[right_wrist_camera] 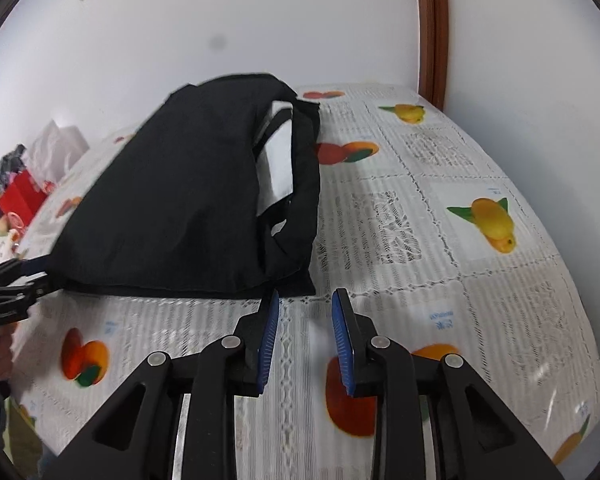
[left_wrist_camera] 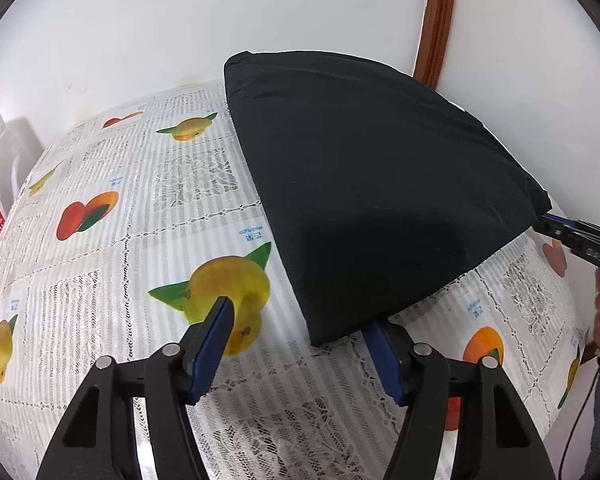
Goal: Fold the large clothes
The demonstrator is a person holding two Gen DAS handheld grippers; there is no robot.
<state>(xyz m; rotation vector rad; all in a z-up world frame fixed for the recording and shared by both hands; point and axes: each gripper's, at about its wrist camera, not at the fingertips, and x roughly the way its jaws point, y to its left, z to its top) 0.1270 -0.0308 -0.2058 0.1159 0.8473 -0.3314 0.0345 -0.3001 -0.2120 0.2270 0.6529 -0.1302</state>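
Lying folded on a worktop [left_wrist_camera: 100, 240] covered in a fruit-printed lace cloth, a black garment [left_wrist_camera: 364, 184] forms a thick dark slab whose long axis runs from the near edge toward the far edge by the wall. In the left wrist view, the left gripper [left_wrist_camera: 300, 320] sits at the garment's near corner; its jaws are apart, one blue pad over the bare cloth and the other tucked at or under the fabric's edge, not pinching it. In the right wrist view, the right gripper [right_wrist_camera: 306, 304] hovers just short of the garment's [right_wrist_camera: 180, 192] other near corner, jaws apart with only tablecloth between them. White lining shows in an opening along the side toward that gripper. Both hands are close, one at each near corner; the left looks nearer, already touching the fabric.
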